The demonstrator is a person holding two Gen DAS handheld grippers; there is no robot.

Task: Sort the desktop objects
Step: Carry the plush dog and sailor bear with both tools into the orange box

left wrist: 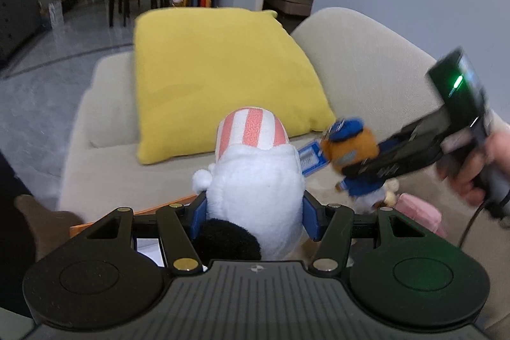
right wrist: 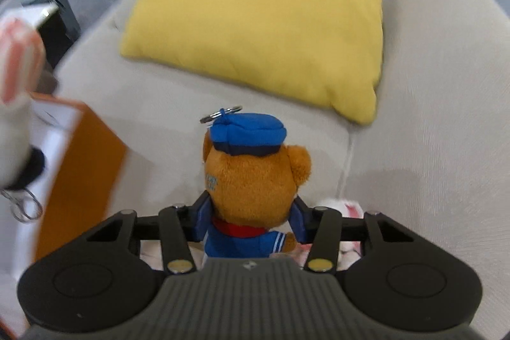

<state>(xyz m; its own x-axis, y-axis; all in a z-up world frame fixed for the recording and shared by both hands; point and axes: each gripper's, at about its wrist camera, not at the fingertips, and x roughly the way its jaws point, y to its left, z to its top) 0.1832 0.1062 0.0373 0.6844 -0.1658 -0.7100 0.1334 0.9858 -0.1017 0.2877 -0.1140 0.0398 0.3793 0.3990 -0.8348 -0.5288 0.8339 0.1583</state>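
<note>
Left gripper: closed on the white plush toy with the pink-striped cap, blue pads pressed into its sides, held up off the sofa.
Right gripper: closed on the bear plush in blue cap and sailor top, clamped at the body, key ring on top; also lifted.
Orange box: open, white inside, at the sofa's near left edge, below the white plush toy; probably where the toys go.
Pink toys: lying on the seat under the right gripper, not yet picked up.
Yellow cushion: farther back on the sofa seat.
Progress: two toys in hand, none visibly boxed; placing them and collecting the pink toys remain, I judge.
</note>
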